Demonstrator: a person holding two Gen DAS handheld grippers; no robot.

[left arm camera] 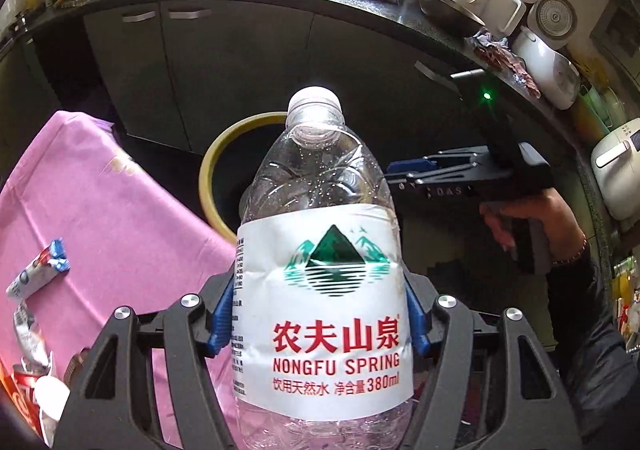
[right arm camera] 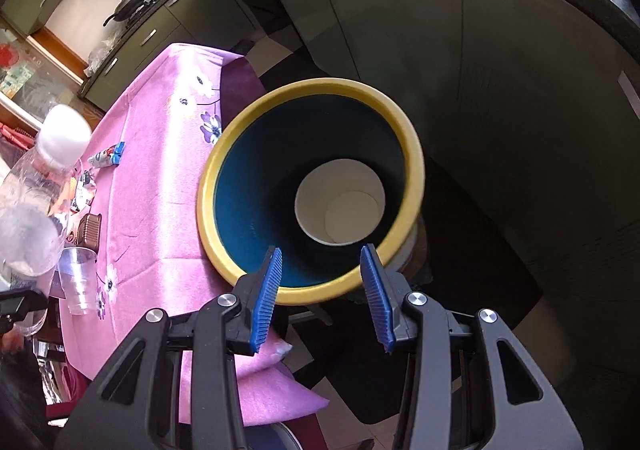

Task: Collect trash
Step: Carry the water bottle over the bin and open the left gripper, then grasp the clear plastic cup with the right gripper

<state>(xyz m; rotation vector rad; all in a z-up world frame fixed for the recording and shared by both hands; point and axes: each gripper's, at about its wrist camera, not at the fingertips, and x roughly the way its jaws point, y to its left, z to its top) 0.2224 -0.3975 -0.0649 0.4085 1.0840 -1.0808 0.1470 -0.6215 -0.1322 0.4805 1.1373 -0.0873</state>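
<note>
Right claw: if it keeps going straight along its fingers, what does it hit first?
Probably the bin: the open right claw points into its mouth, where a paper cup lies at the bottom. Depth is unclear.

Pink tablecloth (right arm camera: 160, 185) carries wrapper (right arm camera: 107, 158), plastic cups (right arm camera: 78, 280).

Left wrist view close behind its tool (left arm camera: 320, 324), angled down toward yellow-rimmed bin (left arm camera: 224, 153) from the near side, right wrist view nearly above the bin (right arm camera: 400, 117), looking steeply into it, both share bin and pink-clothed desk (left arm camera: 100, 189) beside it
</note>
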